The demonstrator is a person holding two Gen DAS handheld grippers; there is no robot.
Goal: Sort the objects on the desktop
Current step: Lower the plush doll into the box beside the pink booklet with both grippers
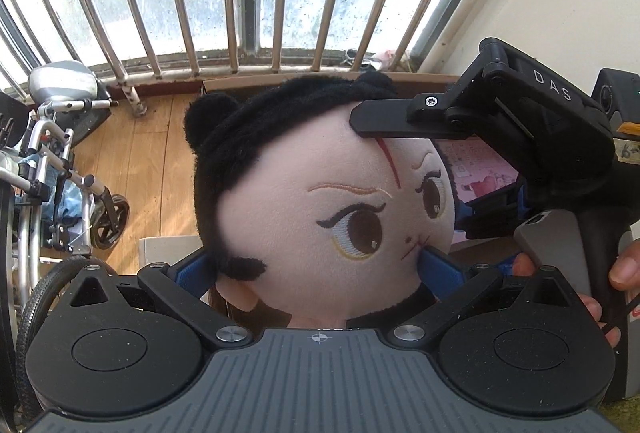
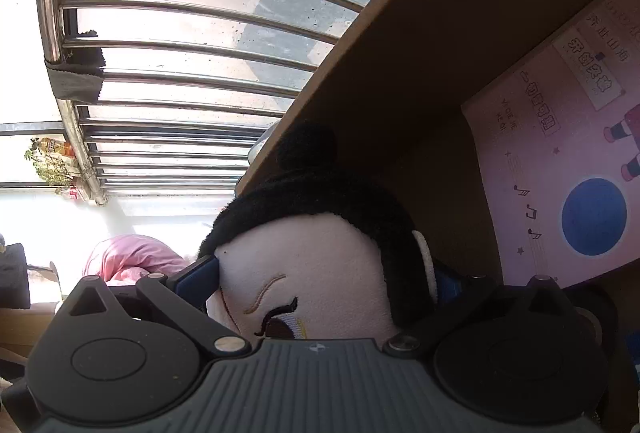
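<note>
You are partway through one sorting move: the doll [image 1: 320, 201] is held up at the open cardboard box [image 1: 420, 77], its black-haired head against the brown box wall [image 2: 400, 45], and it does not yet rest on anything you can see. A pink booklet [image 2: 560, 161] is already inside the box, leaning on the far wall, so at least one thing looks sorted. No counter shows in either view, so you cannot tell from here what else is left to put away.

Your left tool [image 1: 320, 265] is closed around the doll low on its head, about at the neck; its blue fingers [image 1: 438, 267] press into the cheek on one side and the hair on the other, spread only as wide as the soft stuffing allows.

Your right tool [image 2: 324, 281] also has the doll, clamped across the upper head, one blue finger [image 2: 198, 279] at the forehead and the other at the back of the hair. From the left wrist camera you can see its upper finger [image 1: 400, 119] laid flat across the doll's brow.

Both tools are gripping the same soft toy, so it is squeezed from two directions. What is left, by my reading, is to lower it beside the booklet and let go.
</note>
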